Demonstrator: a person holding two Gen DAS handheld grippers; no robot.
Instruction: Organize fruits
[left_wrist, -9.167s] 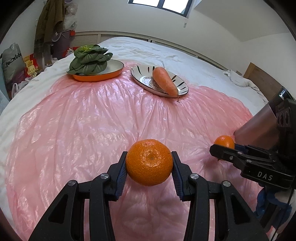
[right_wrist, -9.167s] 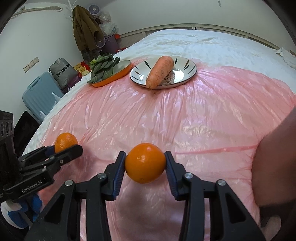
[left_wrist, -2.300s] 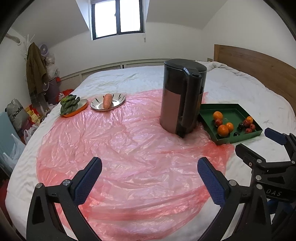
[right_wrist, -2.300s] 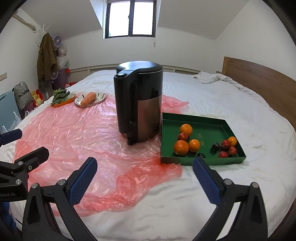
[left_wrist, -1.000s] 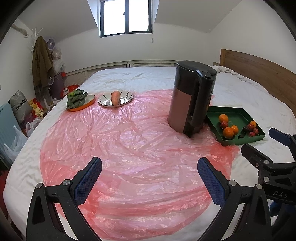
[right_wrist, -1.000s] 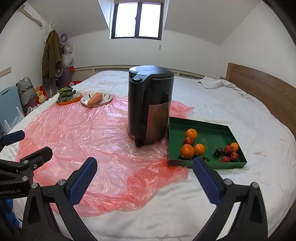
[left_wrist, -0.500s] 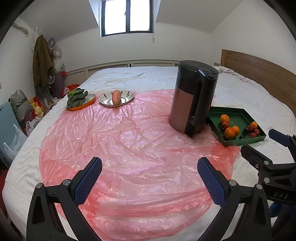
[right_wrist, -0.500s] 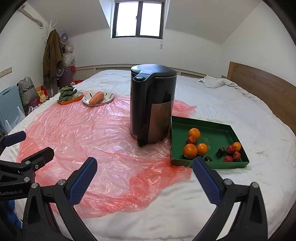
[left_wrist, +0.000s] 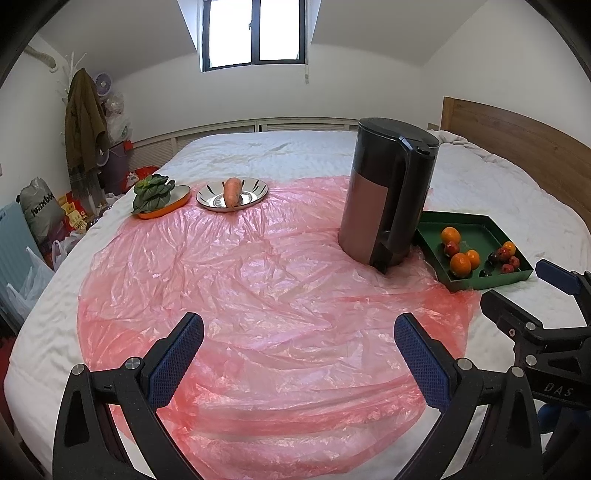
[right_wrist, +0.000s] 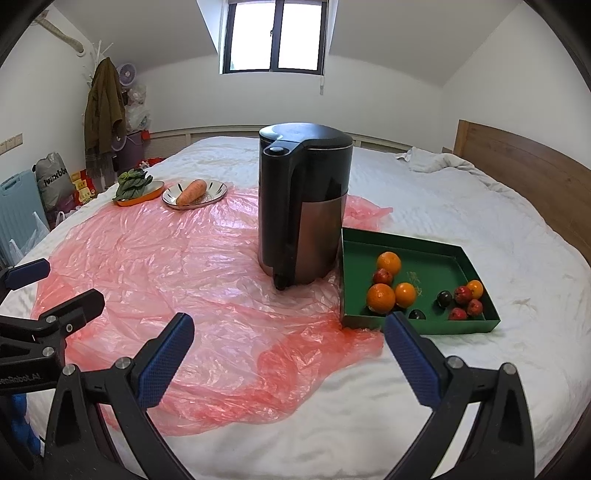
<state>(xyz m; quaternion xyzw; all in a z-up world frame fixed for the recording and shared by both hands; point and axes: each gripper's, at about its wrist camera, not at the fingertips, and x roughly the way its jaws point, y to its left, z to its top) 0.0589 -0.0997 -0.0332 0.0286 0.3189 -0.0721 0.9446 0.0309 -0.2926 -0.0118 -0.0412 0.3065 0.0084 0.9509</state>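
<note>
A green tray lies on the white bed to the right of a tall black kettle. Several oranges, small red fruits and dark plums rest inside it. The same green tray shows at the right of the left wrist view. My left gripper hangs open and empty over the pink plastic sheet. My right gripper is open and empty too, near the bed's front edge, well short of the tray.
A striped plate with a carrot and an orange dish of leafy greens sit at the far left of the sheet. Bags, a coat rack and a suitcase stand left of the bed. A wooden headboard runs along the right.
Each gripper held an orange nine seconds ago; now both are open and empty, pulled back from the bed, and the oranges lie in the tray. Over the last second the views hardly shifted.
</note>
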